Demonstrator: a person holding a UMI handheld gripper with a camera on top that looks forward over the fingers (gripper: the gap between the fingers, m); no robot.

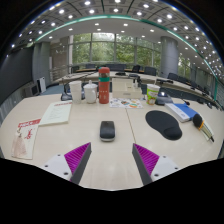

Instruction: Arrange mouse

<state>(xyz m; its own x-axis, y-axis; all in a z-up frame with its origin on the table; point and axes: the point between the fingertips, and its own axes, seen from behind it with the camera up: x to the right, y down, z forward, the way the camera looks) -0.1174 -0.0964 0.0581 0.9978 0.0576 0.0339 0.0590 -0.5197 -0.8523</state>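
A large open-plan office with rows of ceiling lights, tall windows and far desks lies behind a pale wooden table (110, 160). One dark computer mouse (107, 130) rests on the table's middle, just ahead of the gripper (112, 158), whose two fingers stand wide apart and hold nothing. One black oval mouse pad (163, 125) lies to the right of the mouse, apart from it. Toward the far edge stand one orange-red bottle (104, 86) and what looks like one white mug (90, 92). One booklet (27, 136) lies near the left edge.
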